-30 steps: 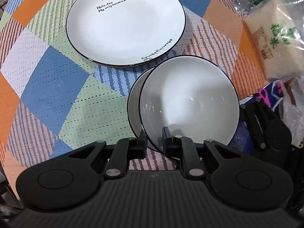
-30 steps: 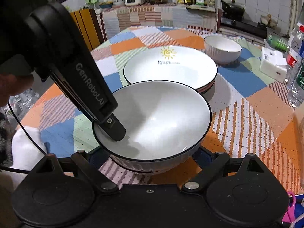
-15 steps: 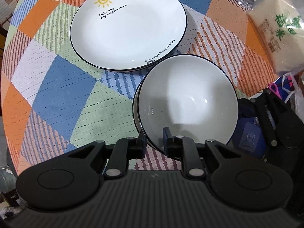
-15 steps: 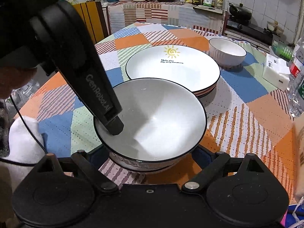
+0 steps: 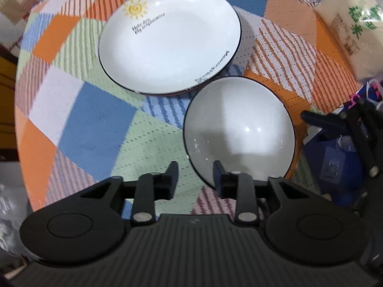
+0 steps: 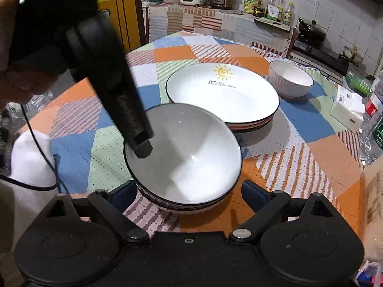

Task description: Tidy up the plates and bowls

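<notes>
Left gripper point(image 5: 195, 175), at the bottom centre of its own view, had its jaws apart, having just been opening; the near rim of the bowl point(image 5: 239, 131) lay between its fingers, the right one reaching over the bowl's inside and the left one outside it, and neither pad pressed the rim. In the right view one of its black fingers point(image 6: 141, 143) came down from the upper left to end just inside the bowl's left rim, with a hand point(image 6: 14, 81) at the left edge. Right gripper point(image 6: 189, 187) spread its blue-padded fingers wide at the bottom of its view, one on each side of the bowl's base; I could not tell whether the pads touched it. That white, black-rimmed bowl sat nested on another bowl, whose ribbed side showed beneath it, low in the middle of the frame on the patchwork cloth point(image 6: 296, 167). Just beyond it, centre frame, stood a stack of plates point(image 6: 222, 95), the top one white with a yellow sun. A second white bowl point(image 6: 290, 80) stood apart at the upper right. A bag of rice point(image 5: 354, 28) lay at the upper right of the left view
</notes>
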Motion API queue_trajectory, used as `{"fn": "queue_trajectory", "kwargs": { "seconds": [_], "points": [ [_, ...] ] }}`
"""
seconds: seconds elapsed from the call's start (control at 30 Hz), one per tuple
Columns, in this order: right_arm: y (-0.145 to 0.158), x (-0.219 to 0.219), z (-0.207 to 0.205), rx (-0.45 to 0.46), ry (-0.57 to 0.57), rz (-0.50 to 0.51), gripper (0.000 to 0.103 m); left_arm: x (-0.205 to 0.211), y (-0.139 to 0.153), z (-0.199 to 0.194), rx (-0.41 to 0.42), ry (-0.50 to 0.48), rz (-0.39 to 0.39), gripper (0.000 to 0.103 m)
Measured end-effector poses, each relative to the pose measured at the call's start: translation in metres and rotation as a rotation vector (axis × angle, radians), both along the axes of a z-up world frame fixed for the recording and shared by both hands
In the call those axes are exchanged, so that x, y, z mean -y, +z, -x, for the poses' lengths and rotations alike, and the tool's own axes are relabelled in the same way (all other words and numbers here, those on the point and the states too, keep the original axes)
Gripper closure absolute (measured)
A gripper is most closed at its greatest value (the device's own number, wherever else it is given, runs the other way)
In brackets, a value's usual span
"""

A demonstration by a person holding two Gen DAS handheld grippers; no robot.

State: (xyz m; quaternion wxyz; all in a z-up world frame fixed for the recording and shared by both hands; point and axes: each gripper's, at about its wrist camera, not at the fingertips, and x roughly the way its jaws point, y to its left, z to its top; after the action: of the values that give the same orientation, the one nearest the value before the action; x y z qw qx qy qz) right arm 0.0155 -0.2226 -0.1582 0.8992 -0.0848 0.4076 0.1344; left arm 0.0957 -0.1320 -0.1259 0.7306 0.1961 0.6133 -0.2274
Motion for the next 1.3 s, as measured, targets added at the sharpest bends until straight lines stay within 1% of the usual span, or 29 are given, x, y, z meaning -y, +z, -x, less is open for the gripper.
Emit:
{"fn": "queue_trajectory", "kwargs": {
  "seconds": [0.1, 0.3, 0.43, 0.53, 0.73, 0.77, 0.83, 0.93, 1.03, 1.07, 1.1, 1.13, 1.23, 1.3],
  "points": [
    [0.010, 0.011, 0.004, 0.007, 0.010, -0.024, 0.007, -0.004, 0.013, 0.001, 0.033, -0.021, 0.013, 0.066],
    [0.031, 0.040, 0.002, 0.068, -0.024, -0.053, 0.007, -0.015, 0.037, -0.004, 0.082, -0.011, 0.078, 0.064],
    [0.047, 0.061, -0.008, 0.101, -0.047, -0.064, 0.007, -0.018, 0.050, -0.010, 0.114, 0.000, 0.111, 0.064],
    [0.059, 0.075, -0.016, 0.132, -0.058, -0.070, 0.007, -0.017, 0.057, -0.016, 0.128, 0.003, 0.119, 0.064],
    [0.078, 0.103, -0.043, 0.166, -0.094, -0.127, 0.007, -0.015, 0.062, -0.031, 0.160, 0.017, 0.128, 0.064],
    [0.080, 0.108, -0.048, 0.164, -0.102, -0.144, 0.007, -0.015, 0.062, -0.034, 0.169, 0.019, 0.134, 0.065],
    [0.082, 0.115, -0.059, 0.139, -0.085, -0.200, 0.015, -0.015, 0.062, -0.039, 0.178, 0.025, 0.150, 0.066],
    [0.083, 0.122, -0.081, 0.090, -0.076, -0.272, 0.018, -0.018, 0.062, -0.051, 0.183, 0.054, 0.199, 0.067],
    [0.085, 0.132, -0.105, 0.072, -0.102, -0.335, 0.021, -0.019, 0.063, -0.065, 0.224, 0.091, 0.243, 0.067],
    [0.084, 0.138, -0.116, 0.058, -0.120, -0.371, 0.022, -0.019, 0.064, -0.069, 0.242, 0.100, 0.261, 0.067],
    [0.083, 0.144, -0.126, 0.043, -0.141, -0.411, 0.026, -0.019, 0.064, -0.074, 0.260, 0.108, 0.278, 0.067],
    [0.080, 0.152, -0.139, 0.020, -0.175, -0.466, 0.028, -0.019, 0.064, -0.078, 0.280, 0.113, 0.296, 0.067],
    [0.063, 0.172, -0.171, -0.044, -0.283, -0.588, 0.029, -0.013, 0.059, -0.095, 0.327, 0.119, 0.336, 0.067],
    [0.047, 0.184, -0.193, -0.076, -0.359, -0.637, 0.034, -0.008, 0.054, -0.110, 0.341, 0.129, 0.358, 0.065]
  ]
}}
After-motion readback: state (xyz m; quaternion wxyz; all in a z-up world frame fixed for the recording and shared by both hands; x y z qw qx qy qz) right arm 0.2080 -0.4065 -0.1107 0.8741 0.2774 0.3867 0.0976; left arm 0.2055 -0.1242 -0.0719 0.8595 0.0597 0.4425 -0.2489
